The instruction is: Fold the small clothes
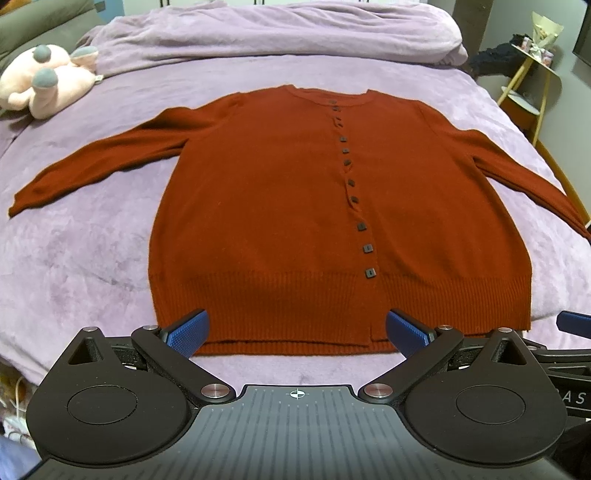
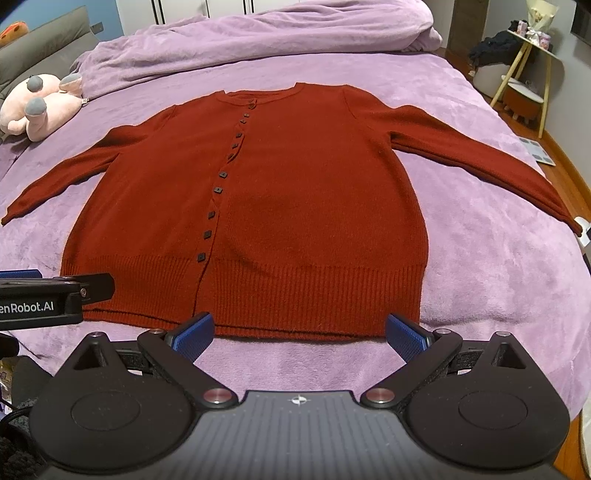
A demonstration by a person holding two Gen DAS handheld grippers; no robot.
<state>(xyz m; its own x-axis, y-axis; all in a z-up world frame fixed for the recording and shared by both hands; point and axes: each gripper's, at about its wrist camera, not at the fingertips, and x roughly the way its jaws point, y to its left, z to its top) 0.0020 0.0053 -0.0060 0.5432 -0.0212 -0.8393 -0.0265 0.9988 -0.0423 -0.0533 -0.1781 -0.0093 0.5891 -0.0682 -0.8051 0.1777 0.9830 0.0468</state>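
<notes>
A rust-red buttoned cardigan (image 1: 280, 206) (image 2: 280, 206) lies flat and face up on the purple bedspread (image 1: 74, 266), both sleeves spread out to the sides and its ribbed hem nearest me. My left gripper (image 1: 297, 332) hovers open just above the hem's left half, blue pads wide apart with nothing between them. Over the hem's right half my right gripper (image 2: 299, 334) is also open and holds nothing. A blue fingertip of the right gripper (image 1: 574, 321) shows at the right edge of the left wrist view; the left gripper's body (image 2: 55, 295) shows at the left of the right wrist view.
A pink plush toy (image 1: 44, 85) (image 2: 40, 105) lies at the bed's far left. A rumpled purple duvet (image 1: 280, 33) is heaped along the far side. A small side table with yellow legs (image 2: 524, 74) stands beyond the bed's right edge, on a wooden floor.
</notes>
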